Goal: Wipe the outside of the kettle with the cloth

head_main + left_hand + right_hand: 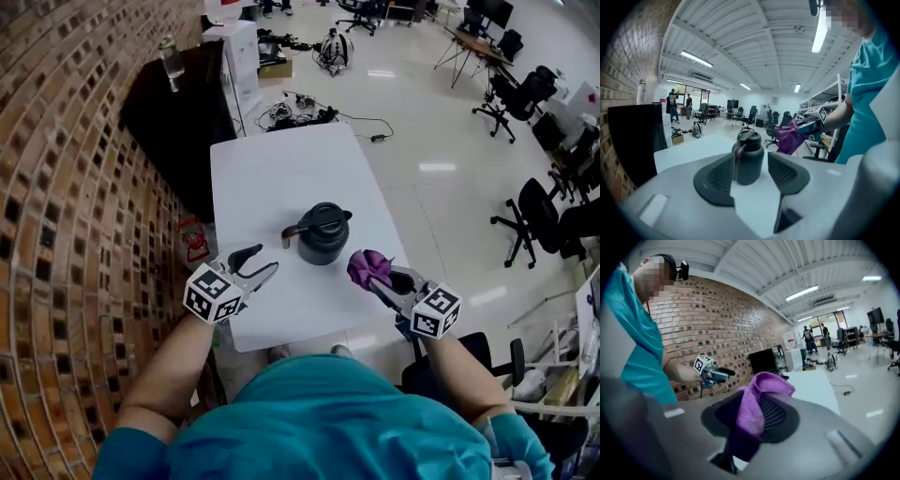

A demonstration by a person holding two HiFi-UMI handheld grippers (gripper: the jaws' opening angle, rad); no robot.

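Currently the kettle point(323, 234) stands toward the counter's point(281, 169) near edge, between my tools. The left tool point(262, 262) is spread, apparently facing its handle point(292, 230). The right tool point(380, 279), pinching the cloth point(368, 267), is nearer.

right gripper point(754, 414) | jaws clamped on purple cloth point(769, 381) | left gripper point(724, 373) beyond

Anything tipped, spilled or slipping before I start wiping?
Nothing stands out. The kettle stands upright on the white table, no spill visible; the purple cloth is clamped in the right gripper; the left gripper is open, empty.
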